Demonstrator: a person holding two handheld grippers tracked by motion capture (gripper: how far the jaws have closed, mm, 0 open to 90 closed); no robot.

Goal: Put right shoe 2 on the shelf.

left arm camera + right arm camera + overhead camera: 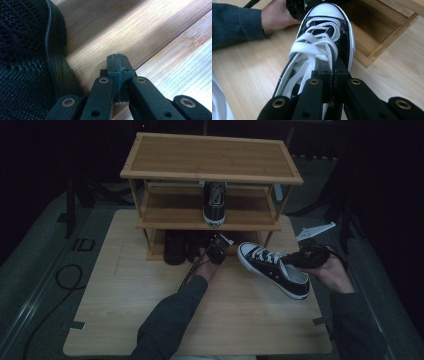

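A black low sneaker with white laces and a white toe cap (pixel 272 269) hangs tilted over the table's right side, toe toward the rack. My right gripper (pixel 300 257) is shut on its upper edge beside the laces (pixel 331 67), with the sneaker (pixel 324 25) stretching away from the jaws. A matching sneaker (pixel 214 205) stands on the middle shelf of the bamboo shoe rack (pixel 210 157). My left gripper (pixel 216 251) sits at the bottom shelf, shut (pixel 117 62) with nothing in it, right beside a black mesh shoe (pixel 25 50).
Dark shoes (pixel 176 247) fill the left of the bottom shelf. The rack's top shelf is bare. The rack's lower frame (pixel 387 42) lies just past the held sneaker's toe. A black cable (pixel 65 275) loops on the floor at the left. The light wooden tabletop (pixel 125 310) spreads in front.
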